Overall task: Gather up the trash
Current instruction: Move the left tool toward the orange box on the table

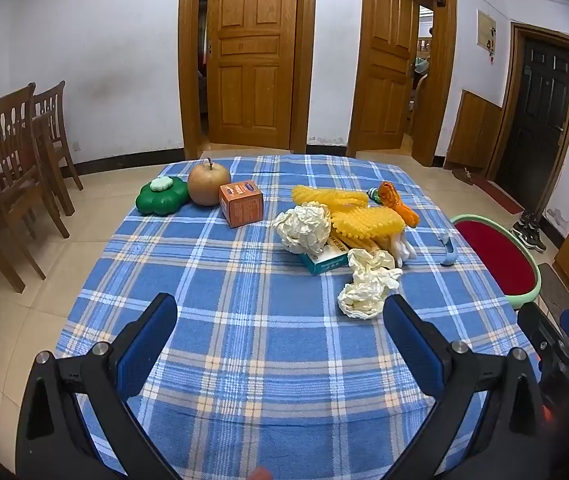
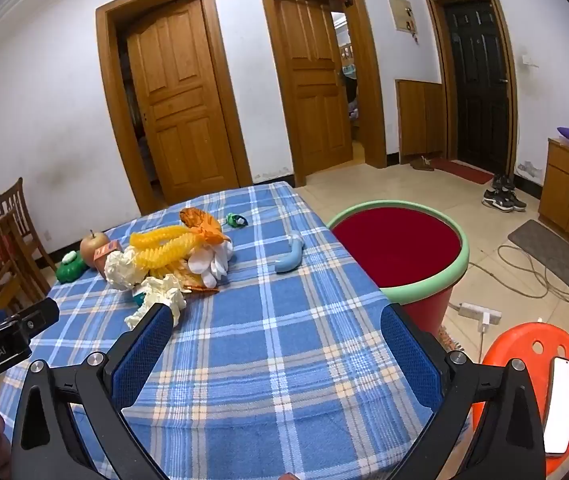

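Note:
Two crumpled paper wads lie on the blue plaid table [image 1: 244, 280]. The near wad [image 1: 366, 284] is just beyond my left gripper's right finger; it also shows in the right wrist view [image 2: 160, 296]. The far wad [image 1: 304, 228] rests on a teal box [image 1: 324, 260] and also shows in the right wrist view [image 2: 124, 268]. A red bin with a green rim [image 2: 396, 248] stands off the table's right edge. My left gripper [image 1: 280, 316] is open and empty above the near table. My right gripper [image 2: 276, 328] is open and empty.
Yellow foam netting [image 1: 352, 212], orange wrapper [image 1: 396, 200], white glove [image 2: 212, 260], blue curved object [image 2: 290, 256], apple [image 1: 208, 184], orange box [image 1: 242, 204] and green container [image 1: 162, 196] lie on the table. Chairs [image 1: 16, 168] stand left. An orange stool [image 2: 532, 380] with a phone is right.

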`<action>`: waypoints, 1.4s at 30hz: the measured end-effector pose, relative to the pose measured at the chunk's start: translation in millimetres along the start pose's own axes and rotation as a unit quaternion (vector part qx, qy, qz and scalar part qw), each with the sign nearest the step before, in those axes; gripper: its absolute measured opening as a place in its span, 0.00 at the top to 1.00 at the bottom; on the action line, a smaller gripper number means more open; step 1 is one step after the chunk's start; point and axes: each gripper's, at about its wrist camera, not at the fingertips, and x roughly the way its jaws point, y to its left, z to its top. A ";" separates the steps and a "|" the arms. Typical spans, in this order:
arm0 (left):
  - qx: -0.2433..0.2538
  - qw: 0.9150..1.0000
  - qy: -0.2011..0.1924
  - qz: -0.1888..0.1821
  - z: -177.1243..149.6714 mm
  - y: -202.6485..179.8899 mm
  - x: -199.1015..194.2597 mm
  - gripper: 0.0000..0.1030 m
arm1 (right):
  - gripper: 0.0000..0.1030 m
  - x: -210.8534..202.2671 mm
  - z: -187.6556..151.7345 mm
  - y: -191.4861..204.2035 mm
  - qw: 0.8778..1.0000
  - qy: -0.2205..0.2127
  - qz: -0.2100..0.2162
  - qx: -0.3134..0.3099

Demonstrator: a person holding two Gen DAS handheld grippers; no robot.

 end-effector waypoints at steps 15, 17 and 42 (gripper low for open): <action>-0.001 1.000 0.003 0.001 -1.5 0.0 0.9 0.01 | 0.00 0.7 -1.0 -0.8 1.000 -0.002 0.000 0.001; -0.001 1.000 0.002 0.001 -1.6 0.3 1.1 0.01 | 0.00 1.0 -1.0 -1.1 1.000 -0.002 0.000 0.001; -0.005 1.000 0.027 0.011 8.8 9.3 28.5 0.01 | 0.00 21.4 7.9 -1.9 0.999 0.043 0.011 0.021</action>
